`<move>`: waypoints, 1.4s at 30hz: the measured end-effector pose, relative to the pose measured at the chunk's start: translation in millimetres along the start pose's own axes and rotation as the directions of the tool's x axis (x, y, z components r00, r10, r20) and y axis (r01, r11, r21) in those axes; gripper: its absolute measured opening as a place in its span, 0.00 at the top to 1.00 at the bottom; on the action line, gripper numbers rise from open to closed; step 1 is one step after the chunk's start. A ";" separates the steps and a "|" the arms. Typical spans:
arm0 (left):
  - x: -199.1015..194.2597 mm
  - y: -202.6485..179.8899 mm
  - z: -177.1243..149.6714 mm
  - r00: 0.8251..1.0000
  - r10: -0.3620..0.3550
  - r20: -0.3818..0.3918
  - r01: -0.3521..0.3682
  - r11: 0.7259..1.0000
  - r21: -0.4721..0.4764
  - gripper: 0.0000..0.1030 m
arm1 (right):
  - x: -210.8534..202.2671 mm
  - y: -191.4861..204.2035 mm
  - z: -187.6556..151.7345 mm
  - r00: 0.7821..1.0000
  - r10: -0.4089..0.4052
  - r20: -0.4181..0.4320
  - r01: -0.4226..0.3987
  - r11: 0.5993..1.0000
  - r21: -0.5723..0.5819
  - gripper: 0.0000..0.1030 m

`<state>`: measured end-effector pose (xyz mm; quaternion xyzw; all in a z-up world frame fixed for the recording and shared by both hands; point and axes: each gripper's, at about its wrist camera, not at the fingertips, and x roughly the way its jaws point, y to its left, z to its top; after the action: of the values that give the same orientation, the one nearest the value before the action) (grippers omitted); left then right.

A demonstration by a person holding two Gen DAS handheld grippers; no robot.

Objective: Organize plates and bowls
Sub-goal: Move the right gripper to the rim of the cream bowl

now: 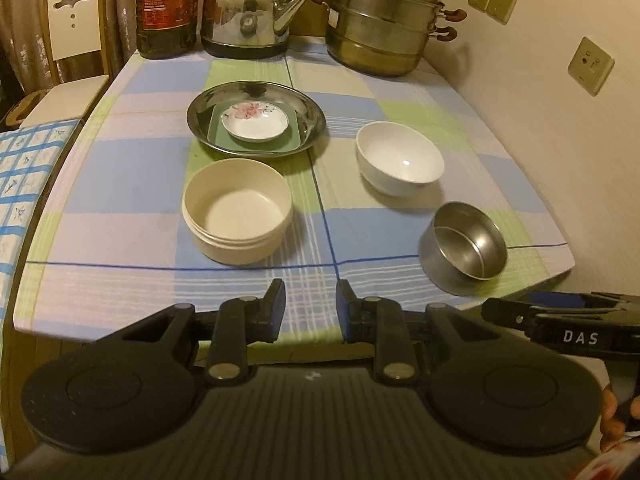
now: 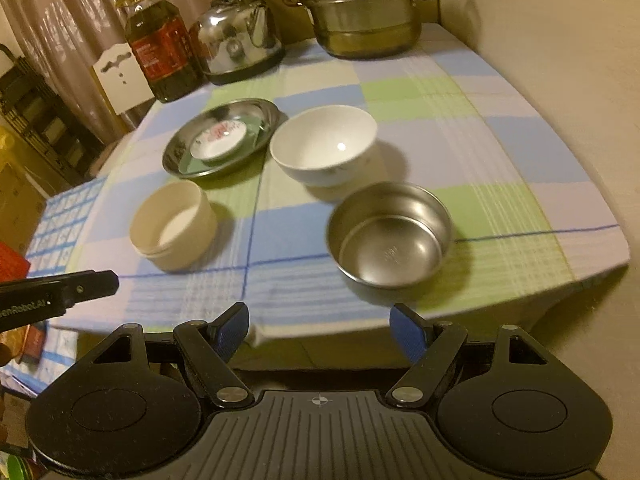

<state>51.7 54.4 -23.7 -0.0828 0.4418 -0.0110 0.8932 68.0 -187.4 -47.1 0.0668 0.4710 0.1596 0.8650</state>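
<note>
Left wrist view: I hold the left gripper (image 1: 310,308) at the near edge of the table (image 1: 120,168), its jaws apart with only a narrow gap and nothing between them, while the right gripper (image 2: 320,330) waits beside it, its jaws spread wider and equally empty. By my reading the plates are already sorted: a small flowered dish (image 1: 255,121) sits on a green square plate (image 1: 296,136), and both rest inside a steel plate (image 1: 312,108) near the middle of the table. The bowls look like the work that is left. A cream round bowl (image 1: 237,210) stands just in front of the steel plate, a white bowl (image 1: 400,158) stands to the right of it, and a steel bowl (image 2: 390,236) sits nearest the right gripper, close to the front edge; in the right wrist view the white and steel bowls appear almost touching, though I cannot tell whether they do. None is nested yet. A checked cloth of blue, green and pale lilac covers the table. At the far end stand an oil bottle (image 1: 168,8), a steel kettle (image 1: 248,12) and a stacked steamer pot (image 1: 384,20). Wall sockets (image 1: 591,65) dot the wall on the right; a white chair (image 1: 74,36) and curtains close the left side.
</note>
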 end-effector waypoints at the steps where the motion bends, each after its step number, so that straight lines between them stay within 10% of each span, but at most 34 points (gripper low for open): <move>1: -1.8 -2.0 -2.0 1.000 0.004 0.003 -0.004 1.000 0.001 0.77 | -2.2 -2.3 -1.8 1.000 -0.001 -0.001 0.001 1.000 0.000 0.25; 24: -8.0 13.4 -23.4 0.996 0.069 -0.061 -0.071 0.997 -0.043 0.77 | 6.2 7.1 -14.0 0.996 0.046 -0.080 -0.048 0.999 -0.025 0.25; 42: 36.2 82.9 26.6 0.996 0.075 -0.045 -0.079 0.992 -0.100 0.77 | 62.4 49.0 28.7 0.993 0.105 -0.061 -0.105 0.994 -0.005 0.39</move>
<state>90.4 136.4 -49.4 -0.1110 0.4628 0.0442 0.8784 113.1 -119.1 -67.9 0.0833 0.4921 0.2085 0.8411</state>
